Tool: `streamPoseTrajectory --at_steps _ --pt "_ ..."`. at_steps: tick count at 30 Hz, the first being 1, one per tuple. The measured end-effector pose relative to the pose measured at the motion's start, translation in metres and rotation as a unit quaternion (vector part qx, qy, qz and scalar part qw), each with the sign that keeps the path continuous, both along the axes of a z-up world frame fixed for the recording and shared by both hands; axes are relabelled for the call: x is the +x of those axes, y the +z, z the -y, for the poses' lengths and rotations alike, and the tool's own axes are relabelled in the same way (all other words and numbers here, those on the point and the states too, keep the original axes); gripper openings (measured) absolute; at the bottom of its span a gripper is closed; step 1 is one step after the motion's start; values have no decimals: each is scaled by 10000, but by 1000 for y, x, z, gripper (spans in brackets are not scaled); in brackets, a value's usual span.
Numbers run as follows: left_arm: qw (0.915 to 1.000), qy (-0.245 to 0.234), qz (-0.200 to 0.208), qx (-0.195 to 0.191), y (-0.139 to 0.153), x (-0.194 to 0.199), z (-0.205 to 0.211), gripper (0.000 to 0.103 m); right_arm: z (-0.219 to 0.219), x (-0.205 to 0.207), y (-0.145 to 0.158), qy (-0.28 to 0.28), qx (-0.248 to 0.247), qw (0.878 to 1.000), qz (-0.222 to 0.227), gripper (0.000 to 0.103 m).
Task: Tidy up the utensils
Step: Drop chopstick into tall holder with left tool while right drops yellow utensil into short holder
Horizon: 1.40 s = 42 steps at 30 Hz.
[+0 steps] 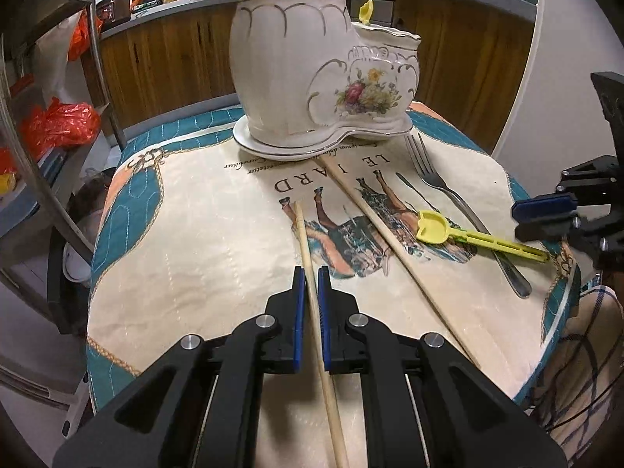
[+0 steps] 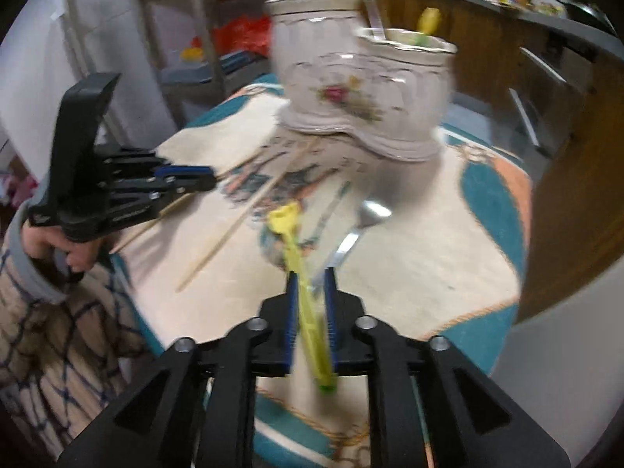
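Note:
A white flowered ceramic holder (image 1: 296, 66) (image 2: 351, 89) stands at the back of the printed cloth. My left gripper (image 1: 312, 277) (image 2: 212, 180) is shut on a wooden chopstick (image 1: 302, 234) that points toward the holder. A second chopstick (image 1: 390, 241) (image 2: 241, 218) lies loose to its right. Further right, a yellow plastic utensil (image 1: 468, 236) (image 2: 290, 241) rests across a steel fork (image 1: 440, 179) (image 2: 362, 214). My right gripper (image 1: 516, 220) (image 2: 312, 277) hovers at the utensil's handle. In the blurred right wrist view the handle shows in the gap between the pads, with room beside it.
The holder sits on a white plate (image 1: 249, 142), with a yellow utensil (image 1: 366, 9) in its small compartment. The cloth-covered table (image 1: 128, 273) drops off on all sides. A metal shelf with orange bags (image 1: 66, 124) stands left. A hand and plaid sleeve (image 2: 46, 241) hold the left gripper.

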<state>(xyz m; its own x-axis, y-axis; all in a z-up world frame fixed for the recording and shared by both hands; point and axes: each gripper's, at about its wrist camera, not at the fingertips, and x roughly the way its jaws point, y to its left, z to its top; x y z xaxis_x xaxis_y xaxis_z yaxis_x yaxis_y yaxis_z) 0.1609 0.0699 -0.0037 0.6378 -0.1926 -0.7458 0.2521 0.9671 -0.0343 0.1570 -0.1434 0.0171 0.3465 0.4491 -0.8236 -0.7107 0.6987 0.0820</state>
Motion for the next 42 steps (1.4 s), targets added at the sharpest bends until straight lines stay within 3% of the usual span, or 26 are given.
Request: streamPoseTrajectory --at_steps 8,13,16,21,24,26,31,37,40,42 --pt "9998 -146 -121 -51 -1 -4 -2 11 -58 19 -17 704 -1397 9872 -326 22" --pt "9962 -403 -730 -237 5 12 -9 14 -84 31 -18 1132 -2233 9652 -753 21" --pt "9917 -562 -1159 68 9 22 -7 15 -97 36 -21 1318 -2608 9519 -923 21" --pt "9825 -806 -1587 554 11 28 -2 18 -110 40 -21 1393 -2724 9467 -1005 21" --pt "9806 -787 -1735 458 11 31 -5 16 -114 37 -21 1432 -2657 9487 -941 11" --pt "9820 -679 -1709 438 11 31 -9 6 -106 33 -20 1432 -2568 9519 -860 11" --pt "9882 -502 -1447 80 12 28 -20 4 -85 31 -12 1324 -2032 9679 -652 10" --pt "9967 -183 -490 -621 41 13 -41 4 -50 41 20 896 -823 9923 -249 10" --pt "9933 -80 144 -1141 67 5 -48 4 -25 50 42 481 124 9988 28 10" --pt "9895 -13 477 -1362 81 4 -48 4 -8 53 55 222 725 9969 221 10"
